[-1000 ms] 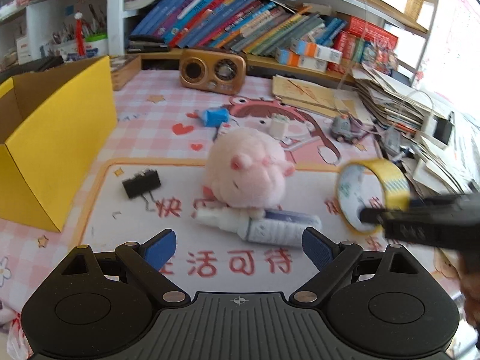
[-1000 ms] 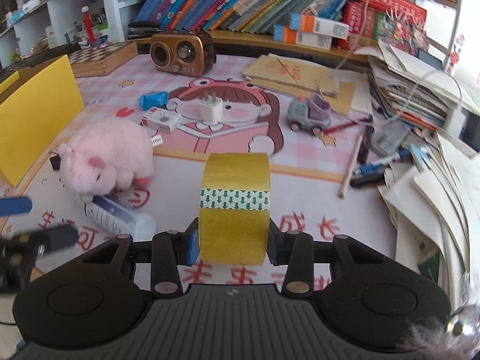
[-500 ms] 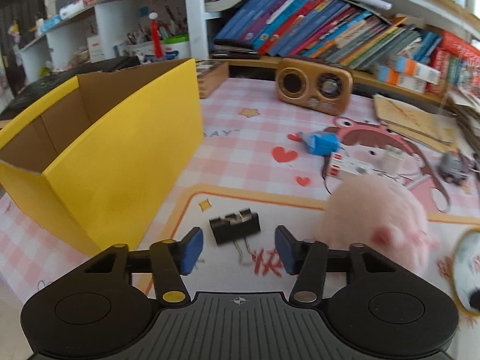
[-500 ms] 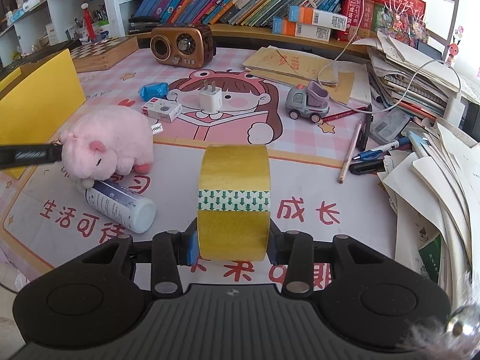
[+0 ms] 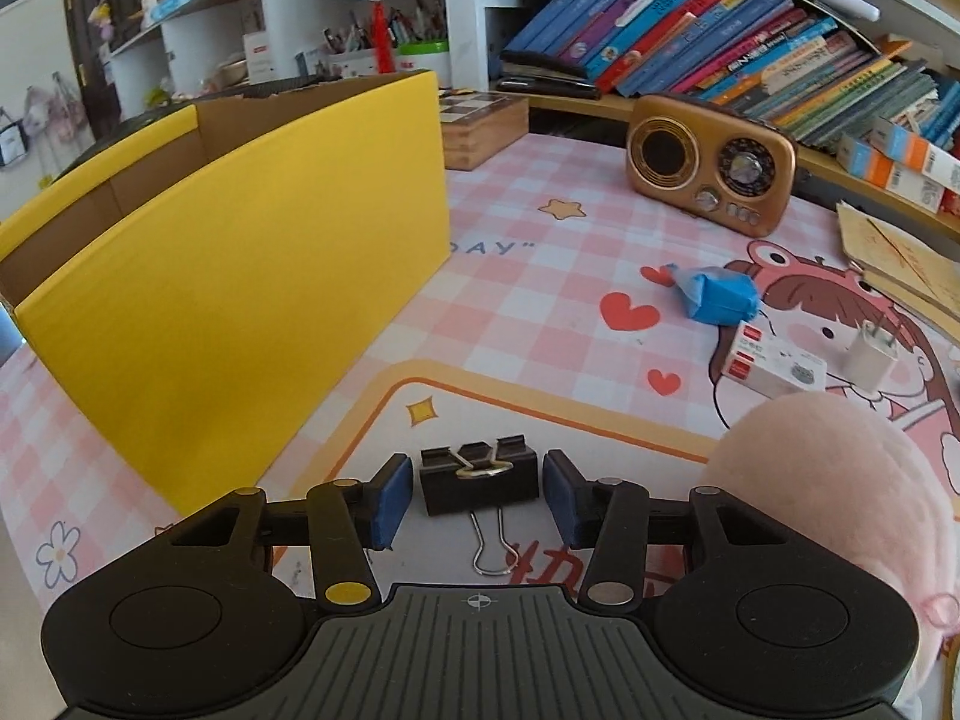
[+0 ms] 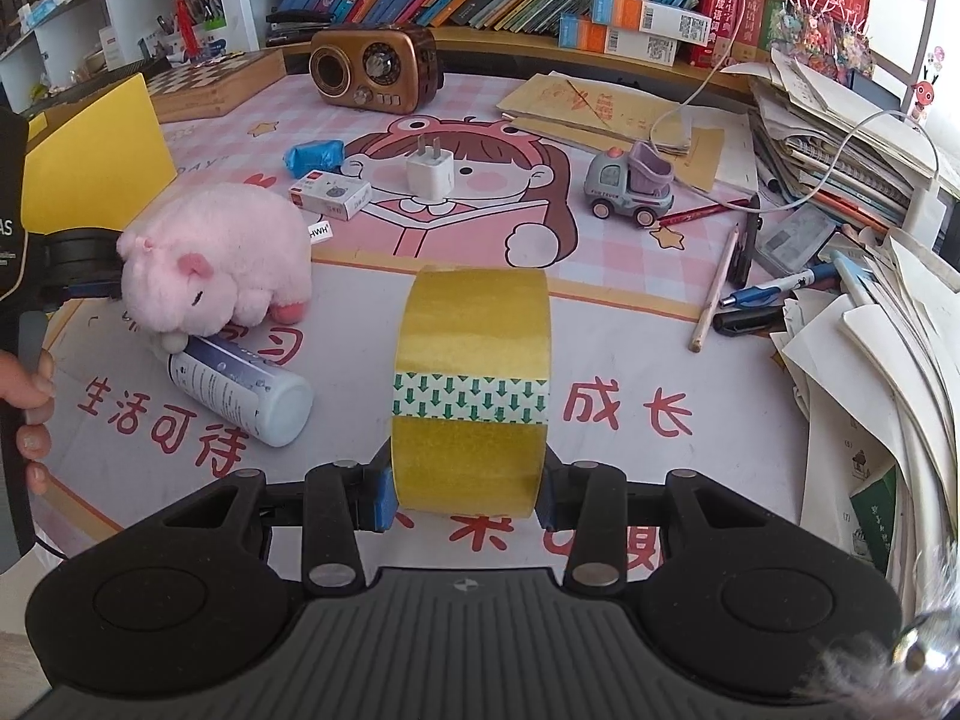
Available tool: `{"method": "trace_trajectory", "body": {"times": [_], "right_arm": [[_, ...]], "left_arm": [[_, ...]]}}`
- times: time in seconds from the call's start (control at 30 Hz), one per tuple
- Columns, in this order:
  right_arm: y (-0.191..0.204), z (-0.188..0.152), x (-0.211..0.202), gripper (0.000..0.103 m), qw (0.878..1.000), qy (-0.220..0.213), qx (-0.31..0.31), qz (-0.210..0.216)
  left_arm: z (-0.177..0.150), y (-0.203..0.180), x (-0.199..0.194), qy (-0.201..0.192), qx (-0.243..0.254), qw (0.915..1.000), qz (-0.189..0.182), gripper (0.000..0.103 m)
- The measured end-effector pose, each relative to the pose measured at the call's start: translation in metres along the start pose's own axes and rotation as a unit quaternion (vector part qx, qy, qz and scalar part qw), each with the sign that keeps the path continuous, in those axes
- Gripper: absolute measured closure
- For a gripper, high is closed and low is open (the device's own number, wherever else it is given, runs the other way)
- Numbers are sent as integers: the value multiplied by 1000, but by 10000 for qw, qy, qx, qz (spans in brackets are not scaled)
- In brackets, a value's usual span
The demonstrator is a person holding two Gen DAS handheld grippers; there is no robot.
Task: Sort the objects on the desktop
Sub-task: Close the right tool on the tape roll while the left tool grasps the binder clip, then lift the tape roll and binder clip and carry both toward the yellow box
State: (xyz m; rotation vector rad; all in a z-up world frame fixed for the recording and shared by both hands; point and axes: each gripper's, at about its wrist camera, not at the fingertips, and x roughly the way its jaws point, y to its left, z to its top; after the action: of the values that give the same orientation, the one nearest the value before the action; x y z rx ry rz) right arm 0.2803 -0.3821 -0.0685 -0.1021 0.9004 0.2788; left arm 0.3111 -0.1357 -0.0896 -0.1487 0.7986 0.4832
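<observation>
- Left wrist view: the left tongs [image 5: 478, 495] are seen from behind, pointed down at a pink checked desk [image 5: 540, 276] mat.
- A black binder clip [image 5: 477, 480] lies on the mat between the blue pads [image 5: 390, 495]. The jaws have just been closing, yet a narrow gap is left on each side of the clip, so nothing is pinched.
- The clip's wire handle [image 5: 489, 546] is laid back toward the camera.
- A yellow cardboard box [image 5: 240, 300], open at the top, stands to the left, near the clip.
- A pink plush pig [image 5: 840, 504] fills the lower right, just beside the right finger.
- Farther off, a blue wrapped packet [image 5: 717, 299], a small white carton [image 5: 774, 363], a white charger plug [image 5: 870, 360] and a brown radio [image 5: 711, 165] are seen.
- Right wrist view: the right tongs [image 6: 465, 495] are pressed against both sides of a yellow tape roll [image 6: 471, 396], which is held upright on its edge above the desk.
- To the left, the plush pig rests against a white bottle [image 6: 240, 390] lying on its side.
- A hand [image 6: 30, 402] is seen at the left edge on a black handle.
- A grey toy truck [image 6: 630, 186] and pencils [image 6: 717, 288] lie to the right.
</observation>
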Motion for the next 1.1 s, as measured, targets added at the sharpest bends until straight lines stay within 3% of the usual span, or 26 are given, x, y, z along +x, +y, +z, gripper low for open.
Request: {"method": "trace_trajectory", "body": {"times": [0.07,0.33,0.7,0.83,1.1], "right_arm": [[1,1,0,64,10000,-29,-2,-22],[6,7,-5,64,9994,-249,-151,-209],[10,18,-17,65,9986,-500,-98,-148],[14,14,-16,64,9976,-380,-171,-550],[5,1,-18,52,9943,-305,-79,-1019]], "left_arm": [[0,0,0,10,-52,10000,-35,63],[4,15,-6,-10,-241,9992,-329,64],[19,43,-66,-502,-73,9933,-1042,64],[14,55,-84,-474,-156,9912,-1228,64],[1,64,-110,-566,-7,9881,-1427,64]]}}
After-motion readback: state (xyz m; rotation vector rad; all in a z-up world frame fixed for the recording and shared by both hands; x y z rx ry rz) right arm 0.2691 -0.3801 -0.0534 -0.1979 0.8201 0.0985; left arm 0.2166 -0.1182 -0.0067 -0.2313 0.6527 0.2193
